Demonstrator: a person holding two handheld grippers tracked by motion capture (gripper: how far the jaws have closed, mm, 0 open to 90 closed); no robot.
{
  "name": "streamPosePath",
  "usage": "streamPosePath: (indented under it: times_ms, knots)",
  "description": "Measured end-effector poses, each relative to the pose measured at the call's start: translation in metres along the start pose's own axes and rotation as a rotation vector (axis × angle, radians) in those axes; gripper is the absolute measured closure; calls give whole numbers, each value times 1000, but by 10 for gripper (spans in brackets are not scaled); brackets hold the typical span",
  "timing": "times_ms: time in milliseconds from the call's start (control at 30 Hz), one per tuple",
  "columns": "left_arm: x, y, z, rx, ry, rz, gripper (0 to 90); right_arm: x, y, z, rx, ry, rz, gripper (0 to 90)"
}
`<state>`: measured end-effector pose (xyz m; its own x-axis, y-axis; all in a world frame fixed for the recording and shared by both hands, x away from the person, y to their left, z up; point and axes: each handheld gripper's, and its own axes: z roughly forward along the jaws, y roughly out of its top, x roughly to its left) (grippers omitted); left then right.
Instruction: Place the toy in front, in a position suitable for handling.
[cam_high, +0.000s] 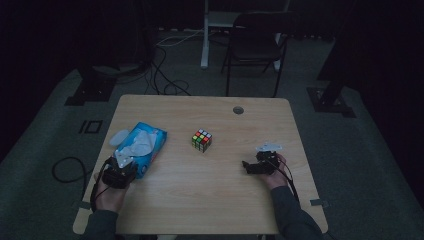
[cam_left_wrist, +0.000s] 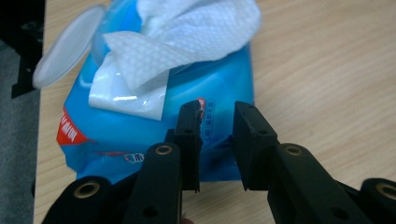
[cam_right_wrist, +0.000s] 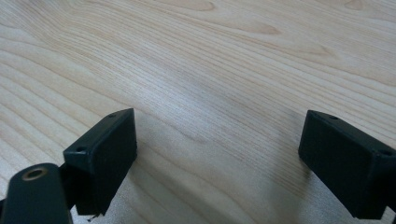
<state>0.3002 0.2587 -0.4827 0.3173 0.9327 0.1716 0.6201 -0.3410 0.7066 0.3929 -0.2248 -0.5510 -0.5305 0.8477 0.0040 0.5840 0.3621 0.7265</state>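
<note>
Left gripper view, left claw (cam_left_wrist: 217, 144) parted over blue wipes pack (cam_left_wrist: 140, 135), right claw (cam_right_wrist: 219, 163) wide open.

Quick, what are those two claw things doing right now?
Left gripper: open, fingers apart over the wipes pack, holding nothing.
Right gripper: wide open, empty.

A dim recording lab or studio is suggested: a single light wooden table (cam_high: 200, 200) is set on grey carpet (cam_high: 380, 165), black stand bases (cam_high: 330, 97) are placed at either side, loose cables (cam_high: 162, 75) are trailed across the floor, and a black chair (cam_high: 255, 42) is left behind.
</note>
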Motion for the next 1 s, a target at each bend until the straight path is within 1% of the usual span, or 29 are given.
streamPosePath:
  times_ms: [33, 100, 167, 233, 300, 333, 400, 500, 567, 667, 700, 767, 933, 1000]
  knots:
    - [0, 0, -2, -15, -13, -12, 727, 0, 0, 0, 0, 0, 0, 114]
    - [-2, 2, -6, -50, -56, -25, 711, 0, 0, 0, 0, 0, 0, 113]
    - [-4, 4, -8, -73, -94, -31, 686, 0, 0, 0, 0, 0, 1, 113]
    - [-8, 7, -9, -87, -124, -25, 674, 0, 0, 0, 0, 0, 0, 113]
    - [-11, 10, -7, -107, -164, -23, 659, 0, 0, 0, 0, 0, 0, 114]
    - [-12, 11, -5, -110, -176, -23, 653, 0, 0, 0, 0, 0, 0, 115]
    - [-16, 14, 0, -114, -198, -31, 635, 0, 0, 0, -8, 0, 1, 156]
    - [-22, 16, 6, -130, -243, -34, 606, 0, 1, 0, -10, 3, -1, 160]
    - [-26, 17, 10, -134, -262, -22, 593, 0, 1, 1, -11, 2, -3, 163]
    - [-31, 18, 15, -144, -289, -21, 582, 0, 1, 1, -13, 0, 0, 174]
    - [-33, 18, 17, -145, -293, -15, 578, 0, 1, 1, -14, -1, 1, 174]
    - [-37, 17, 22, -150, -307, -17, 571, 0, 1, 1, -13, -3, 2, 174]
    - [-44, 13, 32, -144, -321, -7, 557, 1, 2, 1, -13, -8, 6, 174]
    - [-44, 11, 34, -144, -325, -14, 555, 1, 1, 1, -13, -8, 7, 174]
